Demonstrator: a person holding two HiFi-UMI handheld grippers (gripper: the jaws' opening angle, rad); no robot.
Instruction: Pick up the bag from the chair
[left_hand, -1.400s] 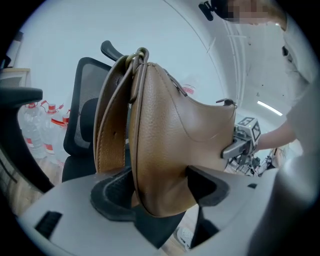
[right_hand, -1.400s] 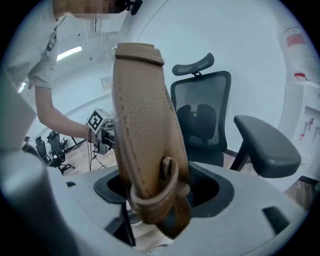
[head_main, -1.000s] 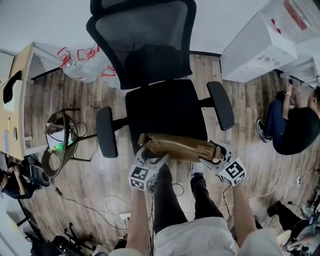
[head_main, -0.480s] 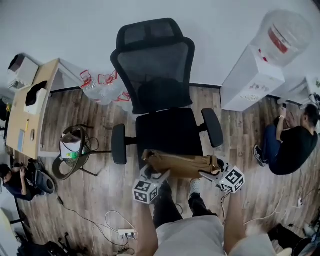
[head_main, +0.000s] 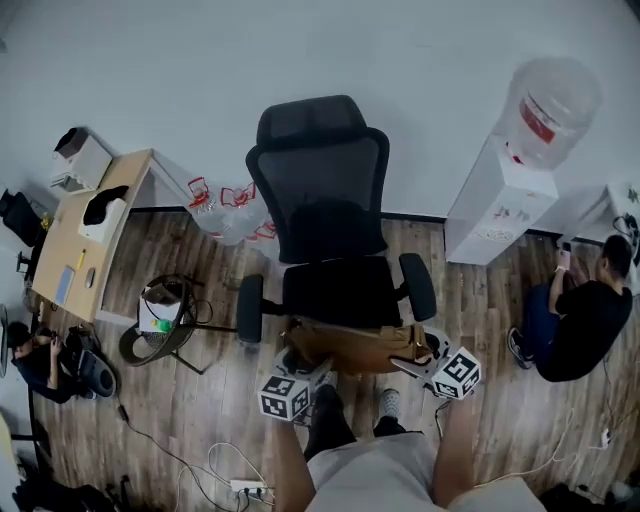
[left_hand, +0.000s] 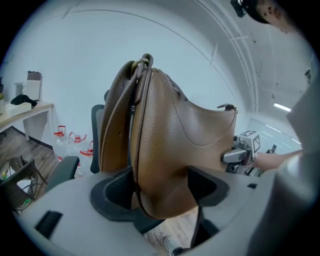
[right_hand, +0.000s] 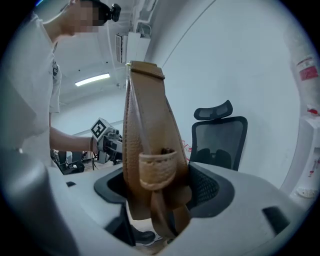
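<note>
A tan leather bag (head_main: 358, 345) hangs in the air in front of the black office chair (head_main: 338, 290), clear of the seat. My left gripper (head_main: 296, 365) is shut on the bag's left end, my right gripper (head_main: 418, 360) on its right end. In the left gripper view the bag (left_hand: 165, 150) fills the gap between the jaws, with the chair's armrest (left_hand: 62, 170) behind it. The right gripper view shows the bag's end and strap loop (right_hand: 155, 165) pinched between the jaws, the chair (right_hand: 220, 137) standing beyond.
A water dispenser (head_main: 510, 190) stands right of the chair by the wall. A wooden desk (head_main: 85, 240) and a small side table with items (head_main: 160, 315) are at the left. A person (head_main: 580, 310) sits on the floor at the right. Cables (head_main: 200, 470) lie on the floor.
Both grippers have lifted the bag up off the chair seat. The head view has risen too, so the chair looks smaller and more of the wall shows.
</note>
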